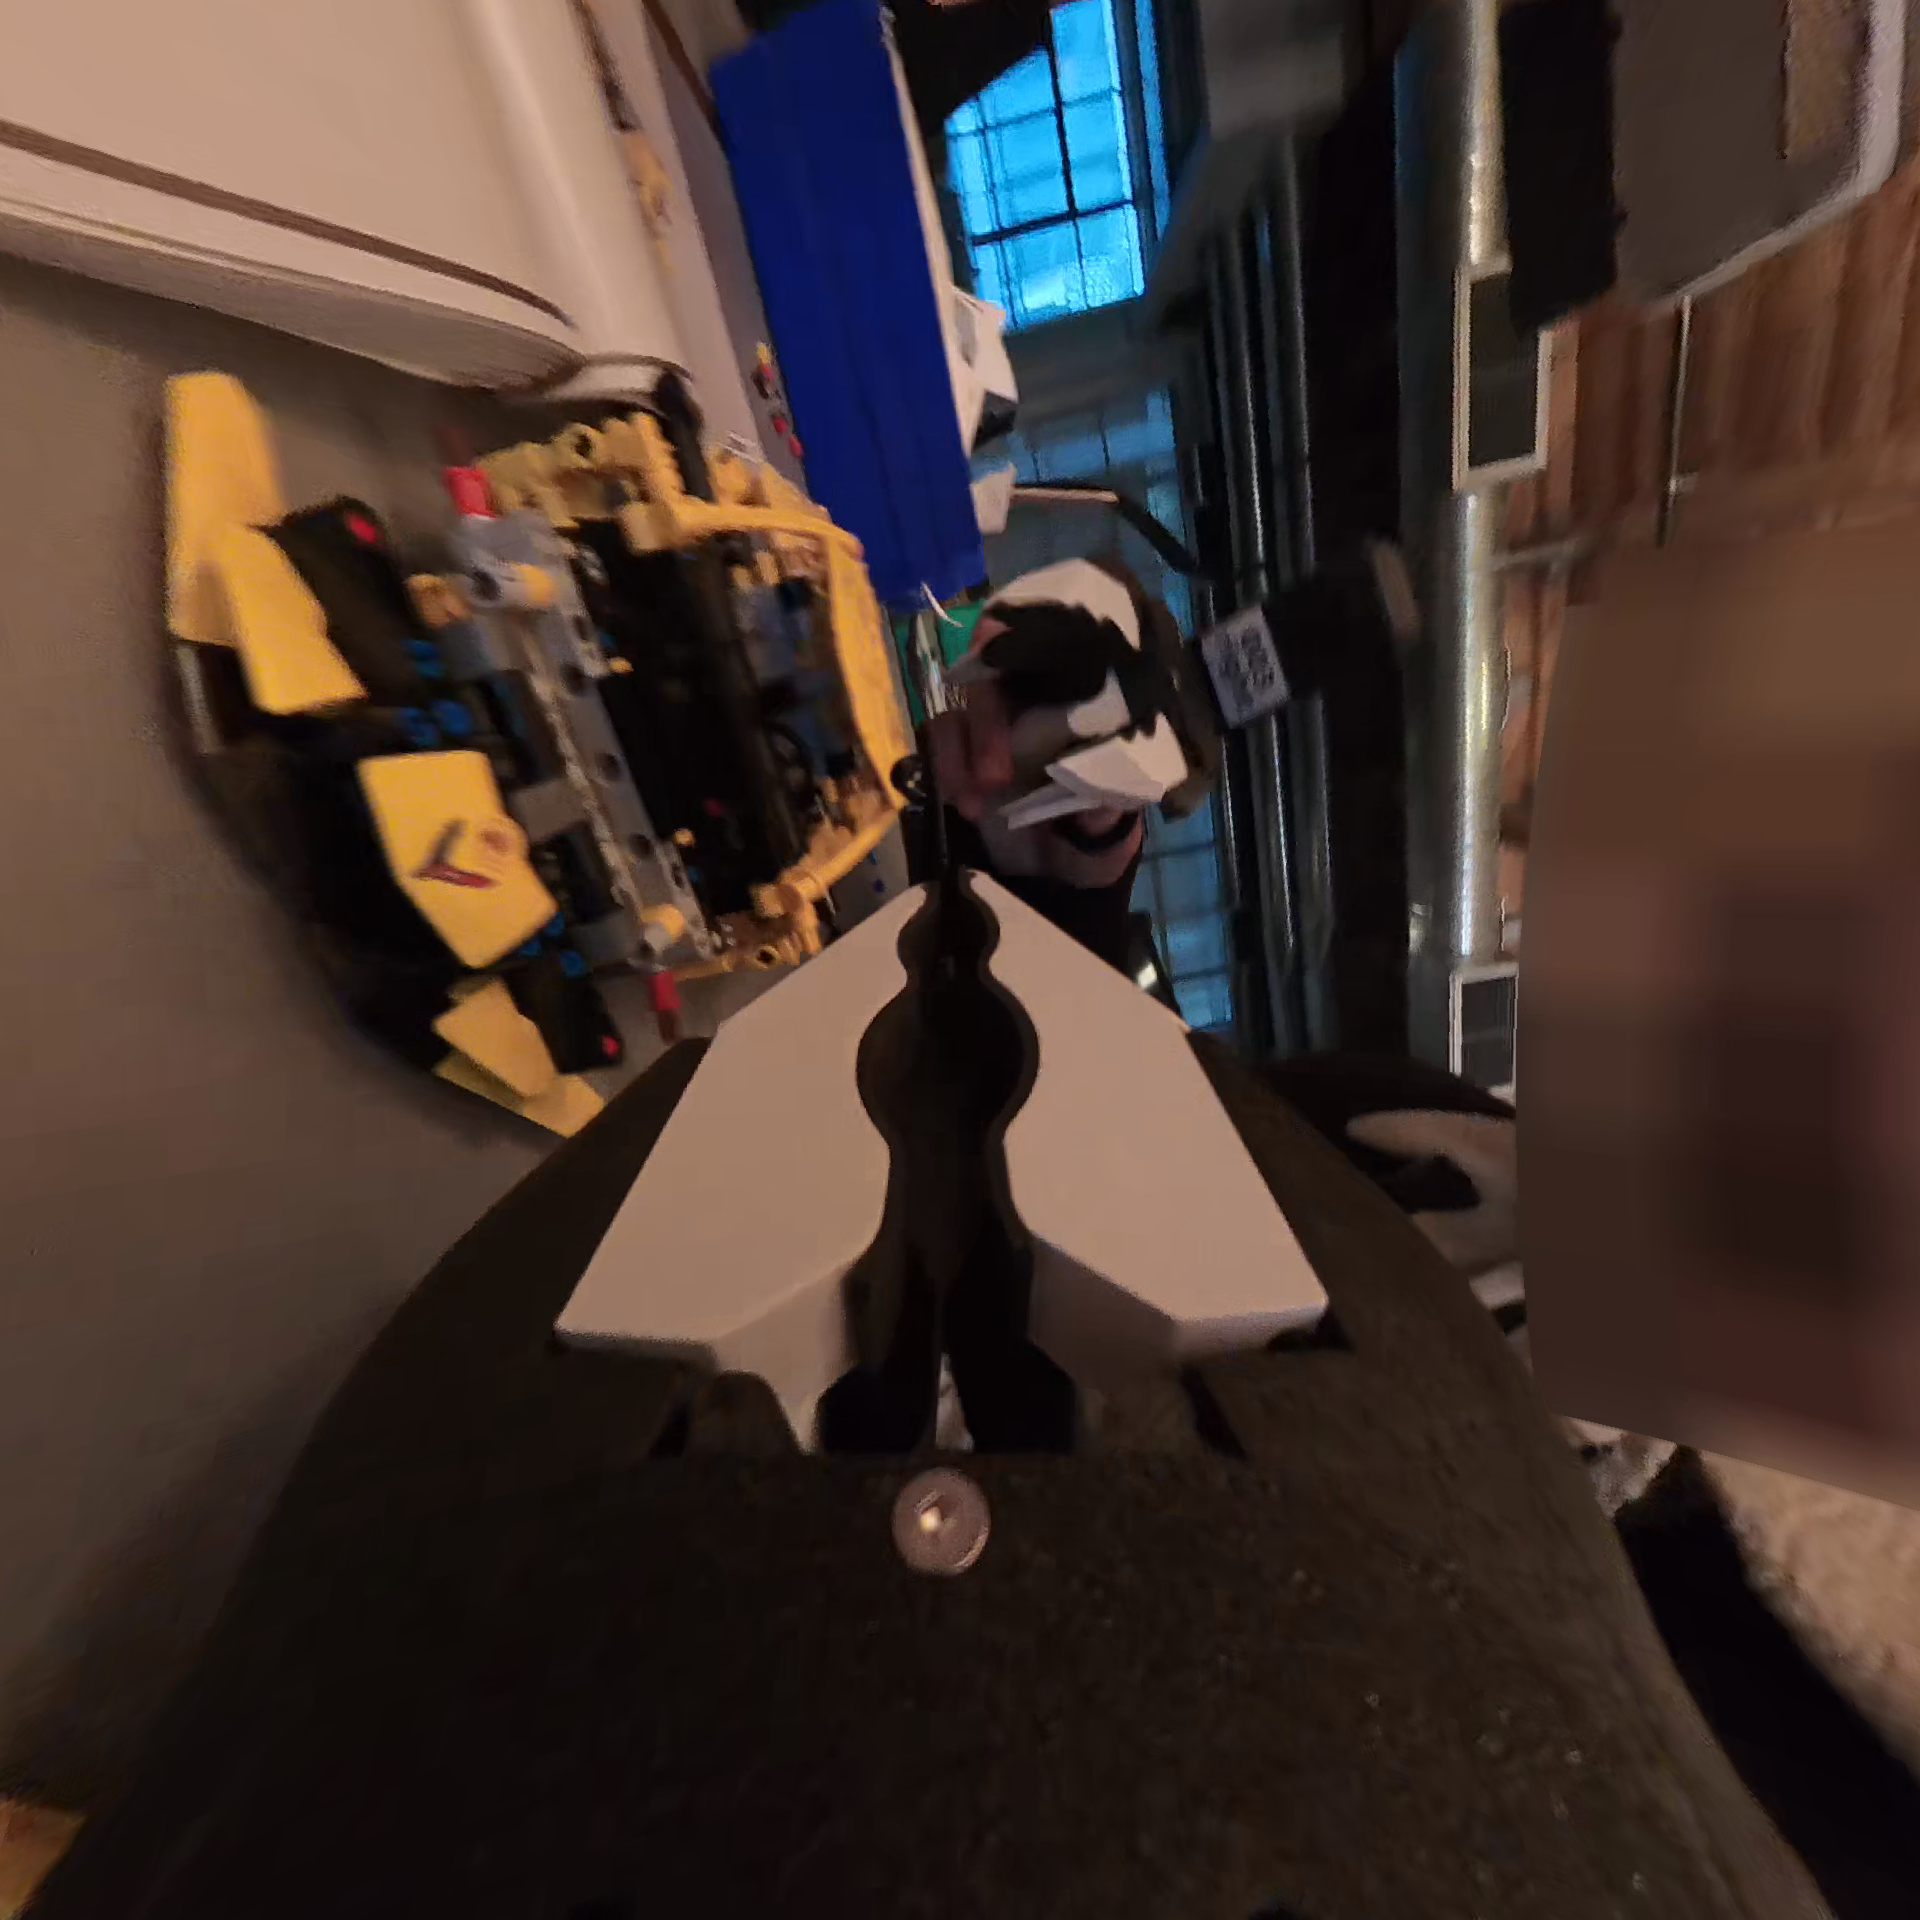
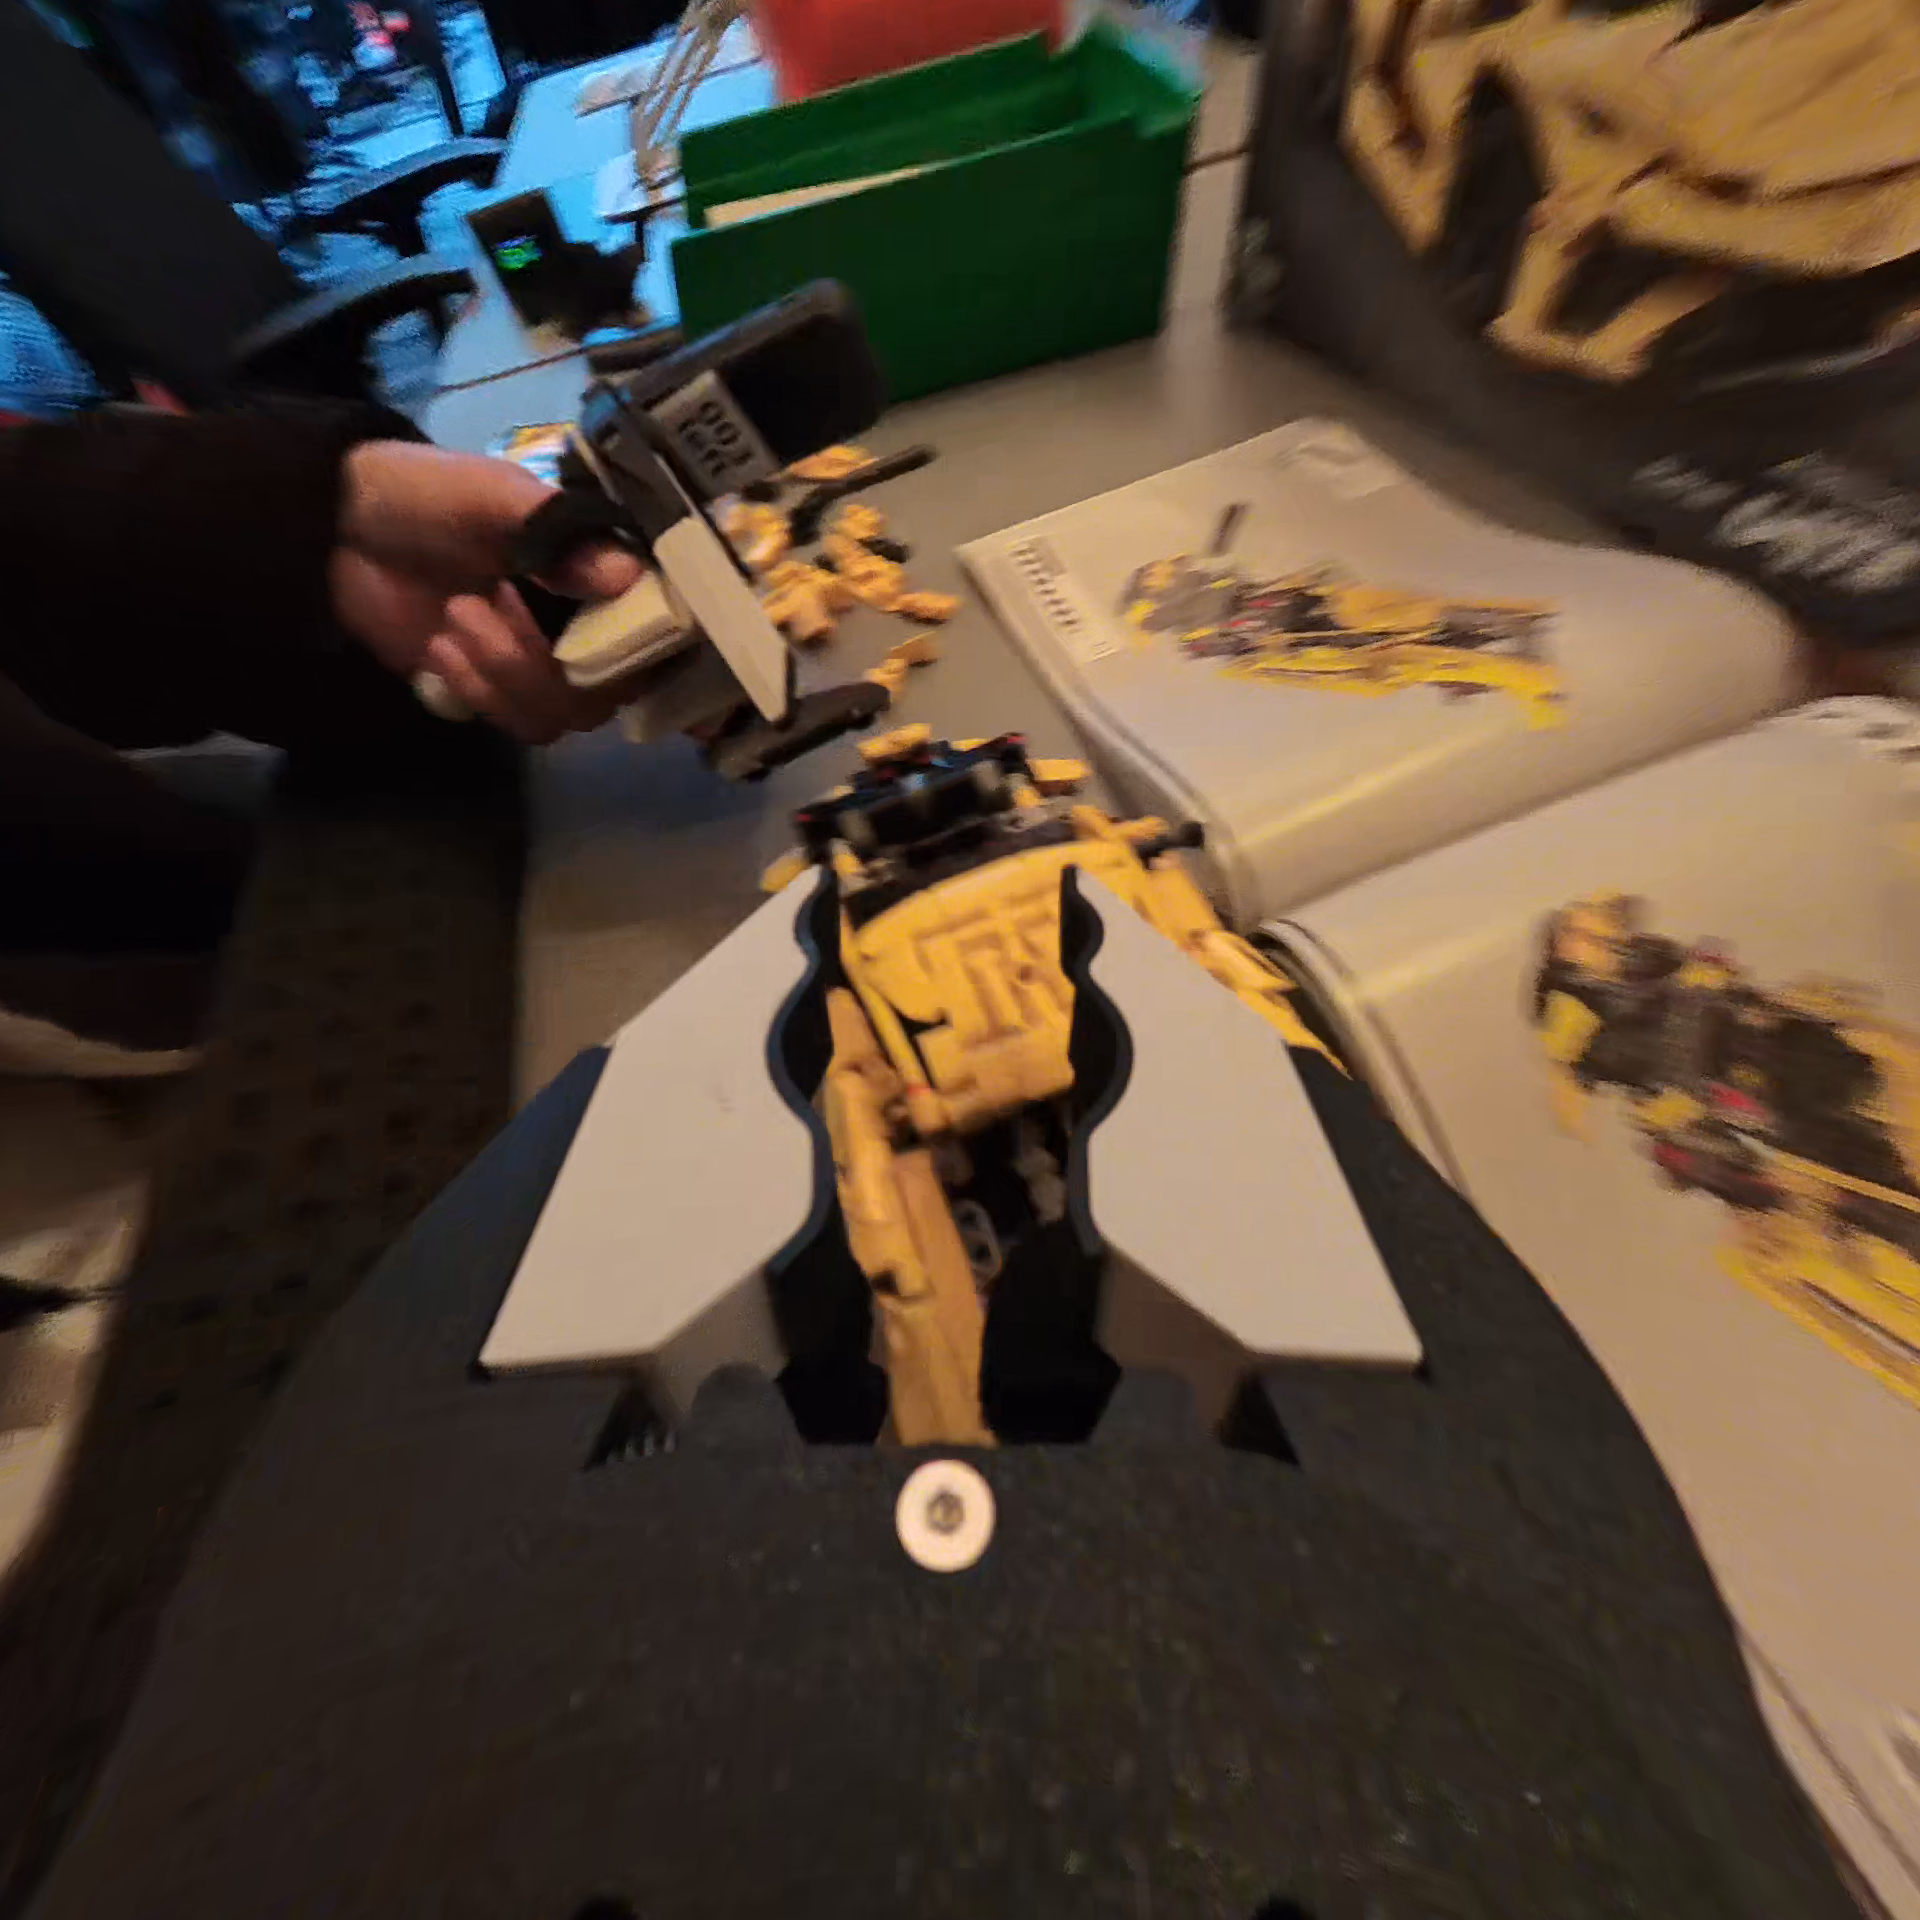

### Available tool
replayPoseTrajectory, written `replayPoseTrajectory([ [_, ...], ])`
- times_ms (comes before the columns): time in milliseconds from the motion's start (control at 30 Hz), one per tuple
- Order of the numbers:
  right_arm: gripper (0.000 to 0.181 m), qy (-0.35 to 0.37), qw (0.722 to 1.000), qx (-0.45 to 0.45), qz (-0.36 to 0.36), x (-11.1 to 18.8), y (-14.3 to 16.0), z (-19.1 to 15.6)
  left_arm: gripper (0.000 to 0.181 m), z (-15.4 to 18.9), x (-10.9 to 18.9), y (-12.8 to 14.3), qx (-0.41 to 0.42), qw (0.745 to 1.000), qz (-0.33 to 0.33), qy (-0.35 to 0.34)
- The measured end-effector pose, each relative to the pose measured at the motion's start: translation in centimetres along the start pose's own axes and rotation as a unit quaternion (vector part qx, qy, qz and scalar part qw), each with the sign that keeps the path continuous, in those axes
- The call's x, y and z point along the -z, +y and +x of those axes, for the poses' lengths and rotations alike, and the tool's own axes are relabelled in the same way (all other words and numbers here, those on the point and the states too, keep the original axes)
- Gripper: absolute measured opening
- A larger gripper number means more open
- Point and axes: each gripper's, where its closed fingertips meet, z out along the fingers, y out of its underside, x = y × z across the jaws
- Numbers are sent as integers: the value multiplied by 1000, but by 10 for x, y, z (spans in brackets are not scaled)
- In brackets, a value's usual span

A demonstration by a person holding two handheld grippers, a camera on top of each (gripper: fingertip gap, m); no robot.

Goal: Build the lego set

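Left tongs (image 1: 943, 883) pinch one black pin (image 1: 940, 831); right tongs (image 2: 951, 904) clamp one yellow car (image 2: 966, 997).

A green bin (image 2: 935, 229) stands at the far side of the grey worktop (image 2: 644, 831), with a red container (image 2: 894, 36) just behind it. Dark office chairs (image 2: 395, 187) sit beyond the worktop's edge. In the left wrist view, a blue panel (image 1: 842, 312) leans beside a bright gridded window (image 1: 1060, 177), near metal ducting (image 1: 1475, 582) and a brick wall (image 1: 1766, 395).
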Motion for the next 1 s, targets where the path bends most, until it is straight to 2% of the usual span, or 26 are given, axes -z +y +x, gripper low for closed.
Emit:
replayPoseTrajectory([
  [100, 46, 53, 999, 8, 4, 8, 21, 15, 1, -14, -7, -12, 32, 999, 4, -38],
  [133, 51, 52, 999, 2, -15, 7, 29, 13, 1, -19, -8, -15, 36, 998, 3, -59],
  [233, 50, 62, 997, 30, -22, 6, 33, 11, 1, -31, -8, -21, 39, 992, -8, -117],
  [333, 50, 40, 999, 7, -21, 4, 36, 7, 1, -36, -9, -21, 51, 988, -25, -142],
  [500, 48, 20, 999, -38, -4, 3, 36, 9, 1, -39, -12, -25, 65, 988, -33, -136],
  [633, 49, 29, 999, -37, -20, 3, 42, 12, 1, -41, -18, -20, 76, 989, -52, -120],
  [1000, 47, 24, 998, -51, -20, 2, 44, 12, 1, -39, -19, -20, 98, 991, -51, -78],
])
